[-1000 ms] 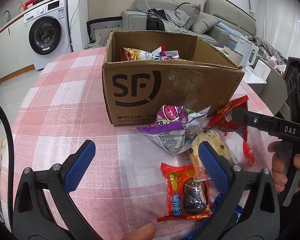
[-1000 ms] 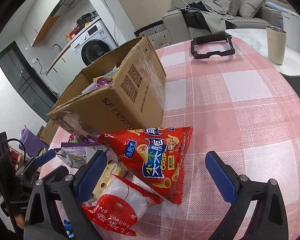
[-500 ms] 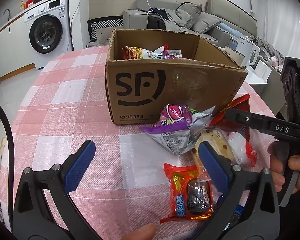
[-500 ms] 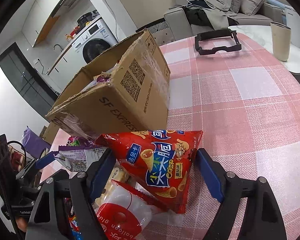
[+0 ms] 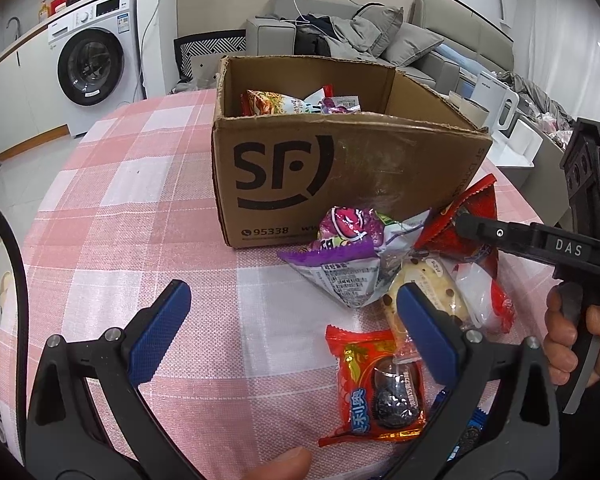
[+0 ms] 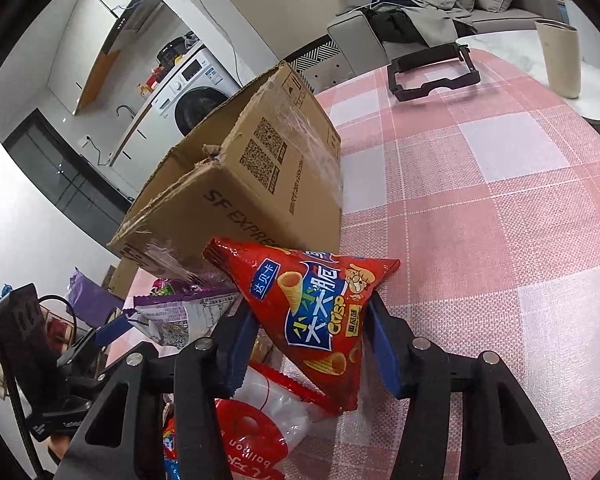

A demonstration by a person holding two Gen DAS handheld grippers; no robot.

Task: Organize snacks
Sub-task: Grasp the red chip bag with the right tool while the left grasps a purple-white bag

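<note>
An open SF cardboard box (image 5: 340,168) stands on the pink checked table and holds several snack packs. My right gripper (image 6: 308,344) is shut on a red crisp bag (image 6: 312,312) beside the box (image 6: 236,208) and has it tilted up. My left gripper (image 5: 292,336) is open and empty, low over the table, in front of a purple bag (image 5: 340,256), a cake pack (image 5: 424,292) and an orange Oreo pack (image 5: 376,384). The right gripper's arm (image 5: 540,244) shows at the right in the left wrist view.
A red and white balloon pack (image 6: 256,420) lies under my right gripper. A black frame (image 6: 432,72) and a beige cup (image 6: 560,56) stand at the table's far side. A washing machine (image 5: 92,64) and sofa (image 5: 360,40) are beyond the table.
My right gripper moved forward onto the red crisp bag, closed on it and tipped it up. My left gripper stayed open and drew slightly closer to the snacks.
</note>
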